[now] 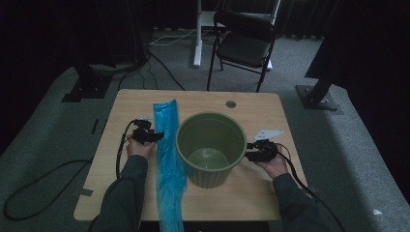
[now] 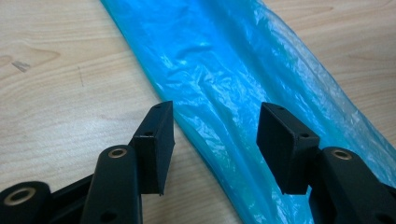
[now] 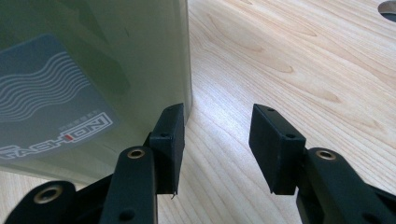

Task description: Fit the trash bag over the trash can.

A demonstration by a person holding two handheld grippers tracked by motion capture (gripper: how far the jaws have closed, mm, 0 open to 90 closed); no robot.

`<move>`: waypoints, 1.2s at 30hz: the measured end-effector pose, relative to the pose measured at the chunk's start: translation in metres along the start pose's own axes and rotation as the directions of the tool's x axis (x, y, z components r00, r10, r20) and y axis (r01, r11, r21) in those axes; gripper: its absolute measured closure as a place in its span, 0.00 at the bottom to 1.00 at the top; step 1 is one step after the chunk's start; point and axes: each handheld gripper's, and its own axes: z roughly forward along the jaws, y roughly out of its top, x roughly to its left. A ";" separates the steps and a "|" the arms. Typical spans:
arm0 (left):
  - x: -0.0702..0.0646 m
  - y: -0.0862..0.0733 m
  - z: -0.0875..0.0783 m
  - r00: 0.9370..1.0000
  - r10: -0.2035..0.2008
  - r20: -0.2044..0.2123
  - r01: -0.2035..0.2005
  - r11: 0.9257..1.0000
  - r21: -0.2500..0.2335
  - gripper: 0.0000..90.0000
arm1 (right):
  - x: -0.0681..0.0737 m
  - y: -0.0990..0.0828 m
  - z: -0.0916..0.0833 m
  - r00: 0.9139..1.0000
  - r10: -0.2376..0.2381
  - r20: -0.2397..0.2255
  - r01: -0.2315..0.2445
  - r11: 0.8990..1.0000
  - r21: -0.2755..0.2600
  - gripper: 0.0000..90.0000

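High view first: I've got the left claw (image 1: 153, 137) hanging right at the near edge of the blue plastic bag (image 1: 168, 159), which lies flat as a long strip down the tabletop (image 1: 285, 121), just beside the green bin (image 1: 211, 147). In the left gripper view my jaws stand apart with nothing pinched; the film runs between and ahead of them, one jaw over bare wood, the other over the bag, so I judge I'm lined up to nip the edge. Over on the other side, the right claw (image 1: 251, 152) sits low against the bin's outer wall, jaws spread wide and empty. In the right gripper view one jaw is just beside the wall below its label (image 3: 51, 107), the other out over wood, probably there to steady the bin while the bag gets lifted toward its mouth.
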 end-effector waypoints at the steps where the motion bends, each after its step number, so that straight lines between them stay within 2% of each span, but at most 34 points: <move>1: 0.000 -0.001 0.000 1.000 0.000 0.001 0.000 1.000 0.002 0.52 | 0.000 0.000 0.000 1.000 -0.002 -0.001 0.002 1.000 -0.002 0.61; 6: -0.002 -0.007 -0.002 1.000 -0.009 0.010 0.009 1.000 0.001 0.52 | 0.001 0.001 0.001 1.000 -0.006 -0.006 0.006 1.000 0.002 0.61; 8: -0.003 -0.010 -0.002 1.000 0.002 0.006 -0.002 1.000 0.013 0.52 | 0.001 0.001 0.001 1.000 -0.006 -0.005 0.006 1.000 0.000 0.61; 18: -0.009 -0.020 -0.008 1.000 0.007 0.014 -0.008 1.000 0.015 0.52 | 0.000 -0.001 -0.002 1.000 0.000 0.001 0.000 1.000 -0.004 0.61; 27: -0.026 -0.037 -0.024 1.000 0.023 0.015 -0.024 1.000 0.013 0.48 | 0.000 0.000 -0.002 1.000 0.000 -0.003 0.000 1.000 -0.012 0.60; 28: -0.028 -0.038 -0.023 0.999 0.031 0.011 -0.031 0.999 0.022 0.48 | 0.000 0.001 -0.002 1.000 0.000 -0.004 0.000 1.000 -0.009 0.60; 30: -0.029 -0.039 -0.019 1.000 0.019 0.010 -0.019 0.999 0.033 0.46 | 0.000 0.001 0.000 1.000 -0.004 -0.007 0.004 1.000 -0.007 0.60; 34: -0.032 -0.036 -0.013 0.999 0.020 -0.036 -0.019 1.000 0.019 0.44 | 0.001 0.005 0.003 1.000 -0.011 -0.015 0.011 1.000 -0.014 0.60; 36: -0.034 -0.033 -0.010 0.999 0.029 -0.043 -0.028 0.999 0.024 0.42 | 0.002 0.005 0.003 1.000 -0.013 -0.016 0.013 1.000 -0.008 0.60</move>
